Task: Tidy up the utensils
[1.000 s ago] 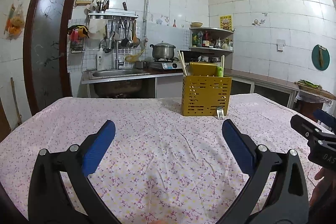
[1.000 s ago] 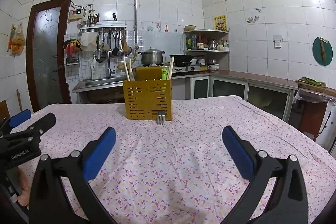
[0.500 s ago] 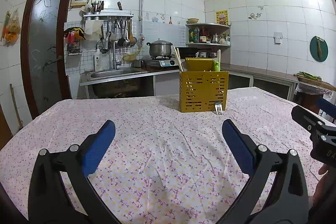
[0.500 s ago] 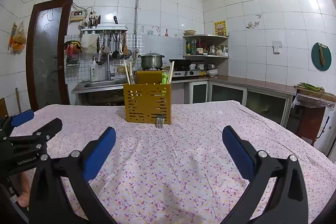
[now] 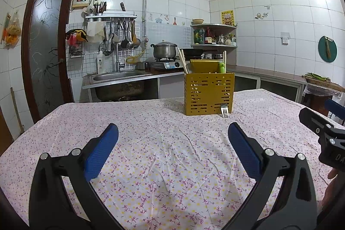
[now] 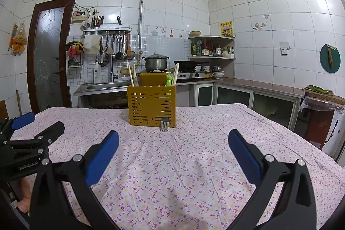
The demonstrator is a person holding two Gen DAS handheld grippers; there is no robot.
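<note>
Surface (image 5: 151, 143): your flowered cloth fills the lower half of both views.

Yellow slotted caddy (image 5: 208, 93): upright at centre frame, on the far part of the surface. Contents: pale chopsticks (image 5: 182, 59) leaning at its left end, a green-handled utensil (image 5: 222, 67) and another stick at its right end.

Left gripper (image 5: 172, 143): bottom of frame, released, blue pads wide apart, empty.

Right gripper (image 6: 173, 147): likewise spread and empty.

Fork (image 6: 164, 124): tines towards you, on the surface touching the caddy's front right corner.

"GenRobot.AI" in white on the black left tool (image 6: 32, 135); partial "DA" on the right tool (image 5: 321, 122).
</note>
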